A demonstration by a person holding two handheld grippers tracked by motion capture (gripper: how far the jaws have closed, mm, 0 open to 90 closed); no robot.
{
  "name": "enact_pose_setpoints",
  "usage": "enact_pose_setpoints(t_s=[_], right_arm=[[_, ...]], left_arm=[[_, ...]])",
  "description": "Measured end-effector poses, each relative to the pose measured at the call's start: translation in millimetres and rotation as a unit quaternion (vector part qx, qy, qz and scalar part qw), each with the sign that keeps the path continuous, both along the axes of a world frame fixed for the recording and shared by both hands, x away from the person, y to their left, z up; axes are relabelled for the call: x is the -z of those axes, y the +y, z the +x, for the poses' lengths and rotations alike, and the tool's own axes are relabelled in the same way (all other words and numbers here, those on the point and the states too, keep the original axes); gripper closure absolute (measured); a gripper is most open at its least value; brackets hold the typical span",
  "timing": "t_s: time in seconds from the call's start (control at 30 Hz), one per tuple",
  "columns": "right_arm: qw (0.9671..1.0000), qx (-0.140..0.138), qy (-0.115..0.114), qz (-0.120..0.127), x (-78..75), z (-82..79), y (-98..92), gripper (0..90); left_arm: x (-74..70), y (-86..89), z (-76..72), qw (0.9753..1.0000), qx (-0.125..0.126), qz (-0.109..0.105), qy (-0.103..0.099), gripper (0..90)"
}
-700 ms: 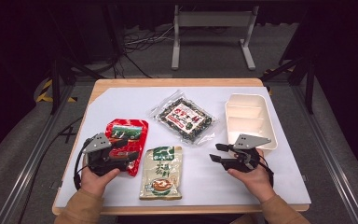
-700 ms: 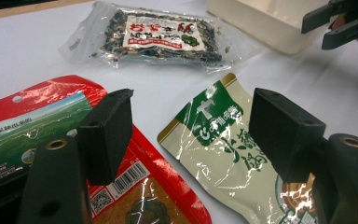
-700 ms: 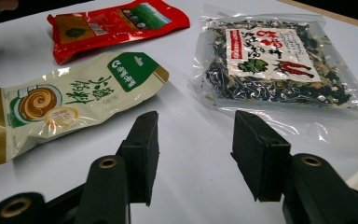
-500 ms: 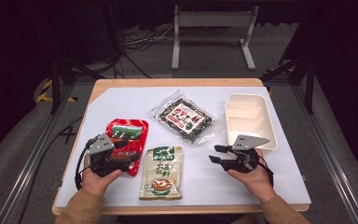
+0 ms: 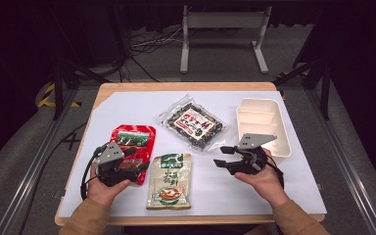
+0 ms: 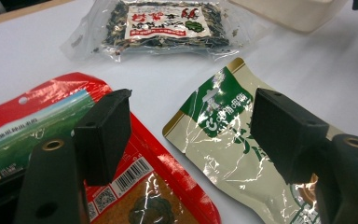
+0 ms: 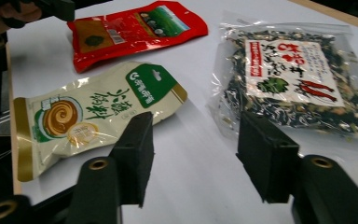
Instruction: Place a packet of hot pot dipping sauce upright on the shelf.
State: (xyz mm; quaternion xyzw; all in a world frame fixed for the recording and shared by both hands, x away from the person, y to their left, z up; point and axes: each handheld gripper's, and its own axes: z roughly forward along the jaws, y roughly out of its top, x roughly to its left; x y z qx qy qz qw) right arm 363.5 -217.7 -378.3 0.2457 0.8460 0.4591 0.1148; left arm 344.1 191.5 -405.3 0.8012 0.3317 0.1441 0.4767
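Note:
Three food packets lie on the white table cover. A red packet is at the left, and a beige and green packet lies beside it. Farther back sits a clear bag of dark dried food. My left gripper is open, low over the red packet's near right edge. The right gripper is open above bare cover, between the beige packet and the clear bag. Nothing sits between either pair of jaws.
A cream divided tray stands at the right, just behind my right hand. The cover rests on a wooden table with dark floor and metal frames around it.

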Motion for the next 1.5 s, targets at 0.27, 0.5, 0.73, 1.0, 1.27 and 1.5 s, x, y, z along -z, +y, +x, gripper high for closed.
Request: enact_pose_setpoints(t_s=[0.27, 0.5, 0.73, 1.0, 1.27, 1.5], right_arm=[[0.9985, -0.046, -0.001, -0.031, -8.4, 11.8, 38.6, 42.1], [0.997, -0.065, -0.002, -0.042, -14.0, 20.3, 59.5, 40.0], [0.9966, -0.069, 0.003, -0.046, -14.8, 34.6, 75.7, 41.5], [0.9962, -0.066, 0.035, -0.045, -11.0, 54.5, 87.3, 45.3], [0.9919, -0.065, 0.079, -0.075, 3.8, 75.9, 101.0, 39.8], [0.986, -0.077, 0.105, -0.104, 13.3, 82.5, 111.1, 38.8]], left_arm=[[1.6, 4.1, -1.4, 0.9998, -0.019, 0.007, -0.005, 30.3], [2.4, 3.6, -0.8, 0.9998, -0.016, 0.009, -0.008, 30.3], [3.3, 4.6, 0.7, 0.9998, -0.018, 0.009, -0.008, 30.3], [3.5, 5.2, 1.3, 0.9998, -0.017, 0.008, -0.006, 30.5], [4.4, 6.0, 2.1, 0.9998, -0.017, 0.01, -0.007, 30.5], [4.3, 5.6, 1.5, 0.9998, -0.015, 0.01, -0.008, 30.4]])
